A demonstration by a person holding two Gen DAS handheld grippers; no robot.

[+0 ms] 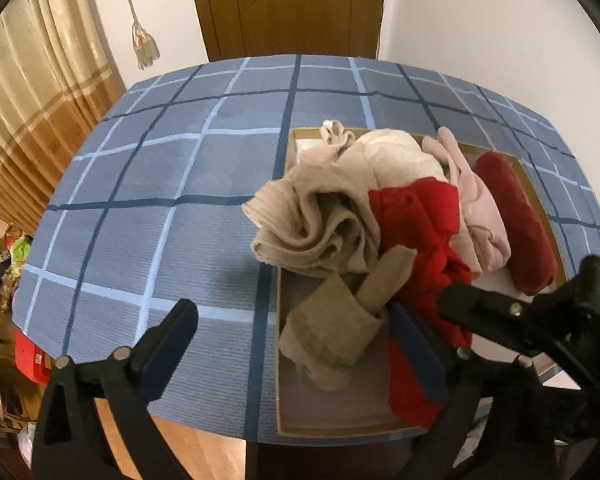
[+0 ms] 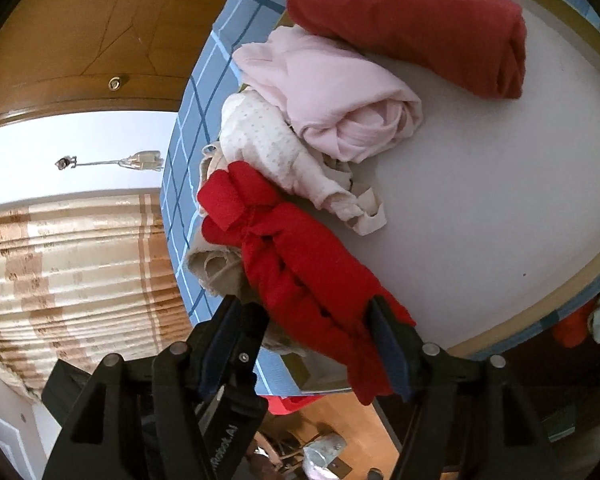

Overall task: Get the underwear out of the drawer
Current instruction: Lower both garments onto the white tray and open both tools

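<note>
A shallow drawer tray (image 1: 286, 216) lies on a blue checked tablecloth (image 1: 160, 200) and holds a heap of underwear. A bright red piece (image 1: 420, 216) (image 2: 300, 264) lies in the middle, with beige pieces (image 1: 320, 216), a cream piece (image 2: 268, 140), a pink piece (image 2: 332, 92) and a dark red roll (image 2: 412, 24) around it. My left gripper (image 1: 296, 324) is open, low at the tray's near left corner, over a folded beige piece (image 1: 332, 336). My right gripper (image 2: 312, 320) has its jaws around the bright red piece; whether they pinch it is unclear.
A brown wooden door (image 1: 292, 8) stands behind the table. Striped curtains (image 1: 32, 112) hang at the left, with a tassel (image 1: 144, 44) on the wall. Clutter and a red box (image 1: 30, 356) sit on the floor at the left.
</note>
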